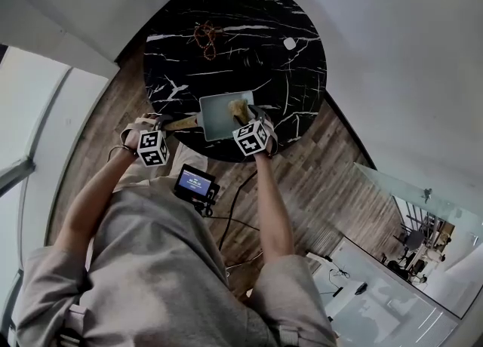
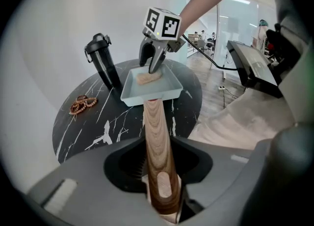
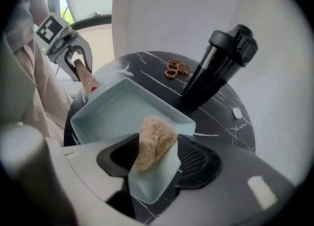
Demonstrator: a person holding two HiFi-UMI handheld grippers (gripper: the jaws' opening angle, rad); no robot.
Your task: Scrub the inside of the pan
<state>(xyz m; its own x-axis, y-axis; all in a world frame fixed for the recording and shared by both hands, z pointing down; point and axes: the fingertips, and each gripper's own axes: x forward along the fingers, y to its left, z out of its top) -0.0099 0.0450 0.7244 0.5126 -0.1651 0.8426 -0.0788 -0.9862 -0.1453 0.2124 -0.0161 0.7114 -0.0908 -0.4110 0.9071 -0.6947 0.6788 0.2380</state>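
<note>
Our left claw (image 2: 159,163) is clamped shut on the wooden handle (image 2: 156,131) of the pan (image 3: 110,114), 1 pad pressed to each side of the grain, with the handle's rounded end poking out toward the camera. Our right claw (image 3: 154,154) stands wide open over the pan's near corner. A tan, rough sponge (image 3: 153,139) is upright between its 2 jaws, leaning toward the left one. A clear gap shows between the sponge and the ribbed pad on the other side, so nothing is squeezing it. From the left gripper view we see that claw pointing down into the pan with the sponge just under its tips and its marker cube (image 2: 162,22) on top. The pan is pale blue-grey, square and shallow, and its floor looks bare apart from the sponge. It sits at the edge of the round black marbled worktop (image 1: 226,51) nearest us, its handle running out over the rim to our left. Behind the pan, in the right gripper view, a tall black bottle (image 3: 216,68) with a flip lid stands just past the far rim. A brown string of beads (image 3: 174,69) lies further back on the stone, and a small white disc (image 3: 237,113) rests well to the right of the bottle. Beneath the worktop runs a wood plank floor (image 1: 324,179), and a small lit screen (image 1: 195,184) hangs at our waist.
</note>
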